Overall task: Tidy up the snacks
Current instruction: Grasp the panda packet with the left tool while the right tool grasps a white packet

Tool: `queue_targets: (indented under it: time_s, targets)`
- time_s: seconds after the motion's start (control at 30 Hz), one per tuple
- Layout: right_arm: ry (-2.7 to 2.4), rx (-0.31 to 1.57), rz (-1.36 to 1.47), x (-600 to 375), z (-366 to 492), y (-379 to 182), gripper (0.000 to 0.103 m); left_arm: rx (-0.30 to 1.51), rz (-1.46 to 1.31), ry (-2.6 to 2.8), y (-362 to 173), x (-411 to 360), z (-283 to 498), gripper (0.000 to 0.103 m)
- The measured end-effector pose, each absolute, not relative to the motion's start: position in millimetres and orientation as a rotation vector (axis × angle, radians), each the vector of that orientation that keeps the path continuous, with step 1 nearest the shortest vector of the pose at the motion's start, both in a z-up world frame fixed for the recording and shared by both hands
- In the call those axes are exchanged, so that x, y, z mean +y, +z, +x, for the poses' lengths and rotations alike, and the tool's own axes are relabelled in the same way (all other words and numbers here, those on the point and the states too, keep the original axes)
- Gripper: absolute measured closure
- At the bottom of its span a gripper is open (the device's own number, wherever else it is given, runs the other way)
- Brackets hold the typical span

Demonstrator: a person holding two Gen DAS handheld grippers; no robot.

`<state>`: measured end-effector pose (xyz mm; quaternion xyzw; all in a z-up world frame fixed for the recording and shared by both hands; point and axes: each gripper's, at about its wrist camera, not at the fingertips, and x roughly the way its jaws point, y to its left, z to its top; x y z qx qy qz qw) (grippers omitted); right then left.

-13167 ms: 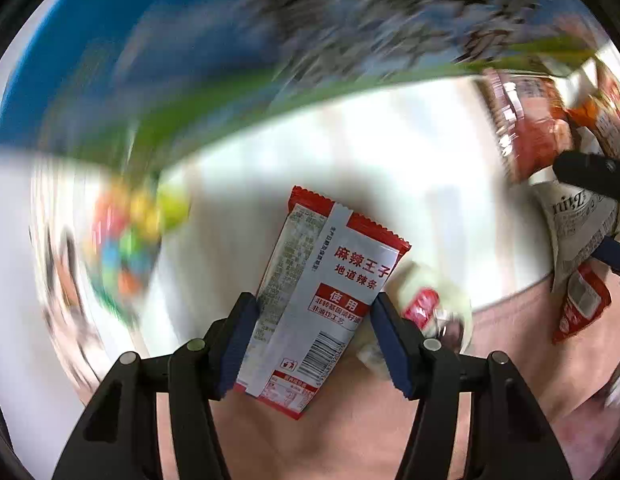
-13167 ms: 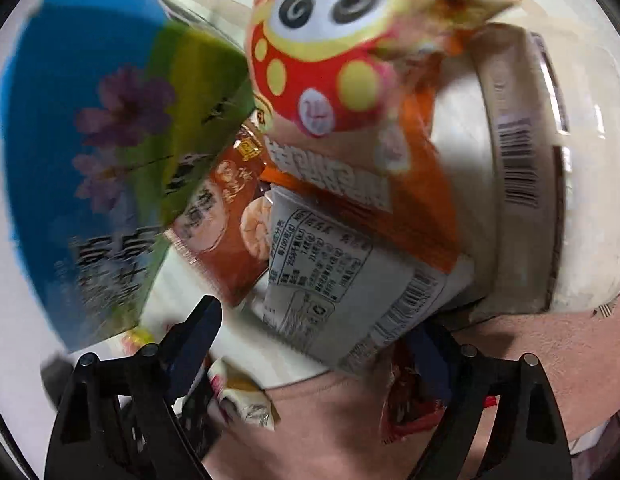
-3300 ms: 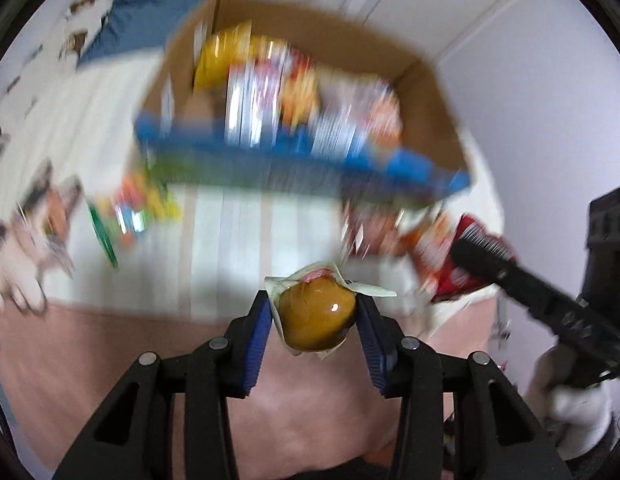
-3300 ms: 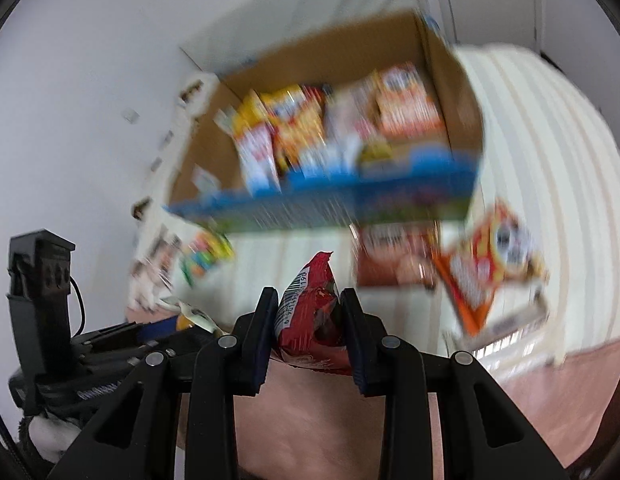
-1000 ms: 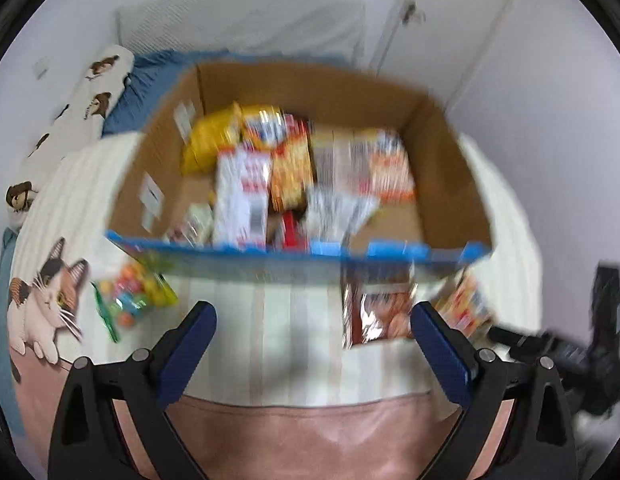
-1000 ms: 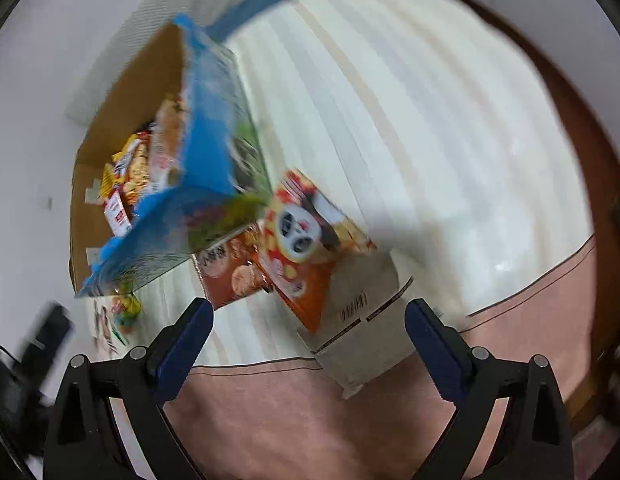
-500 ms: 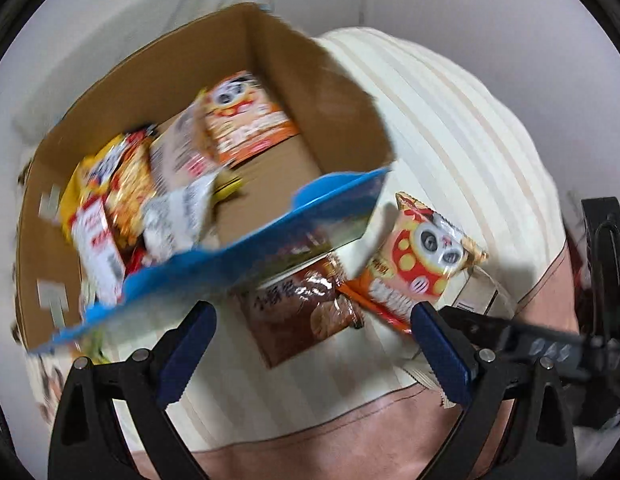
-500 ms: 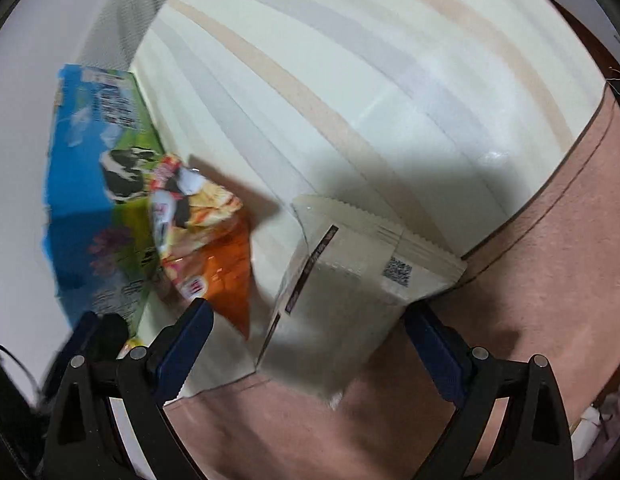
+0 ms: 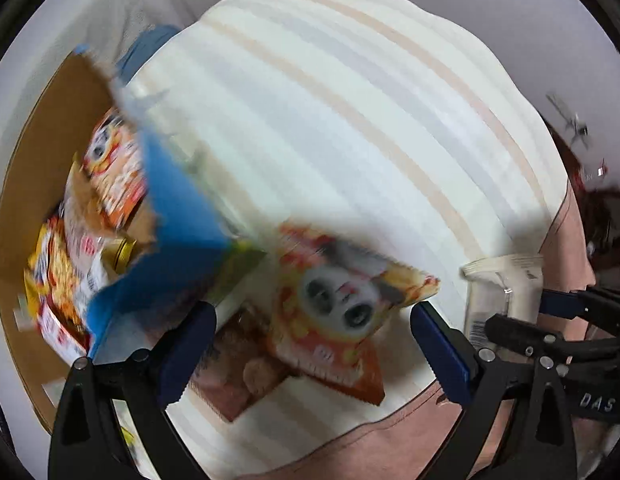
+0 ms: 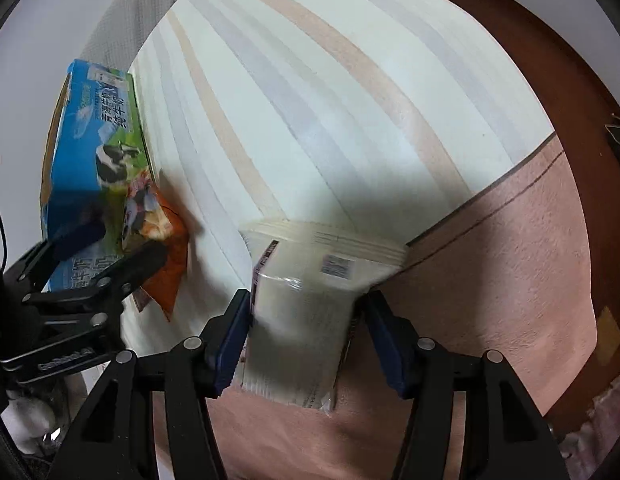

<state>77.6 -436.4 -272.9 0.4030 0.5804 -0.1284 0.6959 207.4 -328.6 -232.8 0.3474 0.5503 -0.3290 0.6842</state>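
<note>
My left gripper is open wide above an orange panda snack bag that lies on the striped cloth, over a brown snack packet. My right gripper is open, its jaws on either side of a white snack packet lying at the cloth's edge; contact is unclear. That packet also shows in the left wrist view. The blue cardboard box holds several snack bags at the left.
The striped cloth stretches away behind the snacks. A pink surface lies in front of it. The box side with a cow print stands at the left in the right wrist view, with the left gripper in front of it.
Both grippers have moved down and closer to the snacks. The right jaws have narrowed around the white packet. The left gripper has come over the panda bag.
</note>
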Motion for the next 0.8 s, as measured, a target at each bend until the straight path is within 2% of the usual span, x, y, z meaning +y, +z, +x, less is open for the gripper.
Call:
queue_targets:
  time_s: [0.13, 0.2, 0.23, 0.3, 0.37, 0.6, 0.8]
  targets:
    - [-0.297, 1.301, 0.889, -434.0, 78.5, -277.8, 0.034, 1.197, 0.824, -0.723, -234.8, -335.8, 202.8, 0.009]
    - [-0.299, 1.307, 0.871, -427.5, 75.1, -282.4, 0.034, 1.180, 0.813, -0.731, -233.0, -332.6, 198.5, 0.018]
    - [-0.301, 1.305, 0.856, -428.2, 75.0, -282.9, 0.034, 1.209, 0.787, -0.752, -235.3, -323.3, 193.2, 0.045]
    - [-0.297, 1.305, 0.833, -426.5, 73.9, -281.2, 0.034, 1.272, 0.741, -0.740, -245.2, -314.6, 193.0, 0.048]
    - [-0.287, 1.305, 0.807, -423.1, 71.5, -279.0, 0.035, 1.283, 0.714, -0.705, -251.4, -303.3, 190.7, 0.055]
    - [-0.227, 1.342, 0.720, -398.4, 69.0, -275.7, 0.036, 1.409, 0.463, -0.616, -261.2, -230.7, 179.9, 0.055]
    - [-0.142, 1.398, 0.603, -360.5, 90.6, -278.0, 0.037, 1.473, 0.354, -0.512, -266.3, -154.9, 154.4, 0.055]
